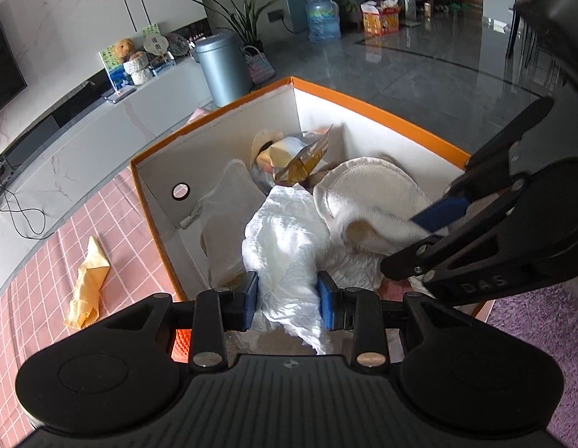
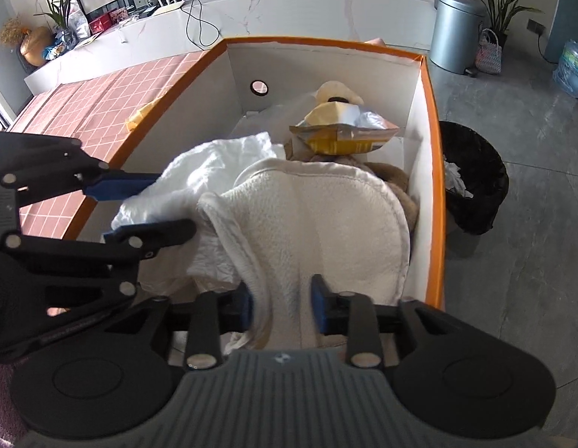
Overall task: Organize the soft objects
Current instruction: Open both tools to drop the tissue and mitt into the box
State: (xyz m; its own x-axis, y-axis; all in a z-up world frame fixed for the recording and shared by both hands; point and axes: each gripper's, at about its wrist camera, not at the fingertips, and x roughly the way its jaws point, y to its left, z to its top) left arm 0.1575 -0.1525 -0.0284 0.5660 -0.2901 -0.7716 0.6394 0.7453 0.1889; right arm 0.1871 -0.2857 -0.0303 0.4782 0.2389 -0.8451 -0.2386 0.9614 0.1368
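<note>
An orange-rimmed white box (image 1: 382,112) holds soft things. My left gripper (image 1: 288,298) is shut on a crinkled white cloth (image 1: 285,239) at the box's near edge; it also shows in the right wrist view (image 2: 139,205). My right gripper (image 2: 282,304) is shut on a cream quilted pad (image 2: 326,216) lying over a brown plush item (image 2: 397,183); it enters the left wrist view from the right (image 1: 434,231). The white cloth (image 2: 199,171) lies left of the pad. A yellow snack bag (image 2: 345,130) sits at the box's far end.
A yellow cloth (image 1: 87,283) lies on the pink checked tablecloth (image 1: 35,291) left of the box. A black waste bin (image 2: 475,179) stands right of the box, a grey bin (image 2: 457,30) beyond it. A purple rug (image 1: 543,336) is at the right.
</note>
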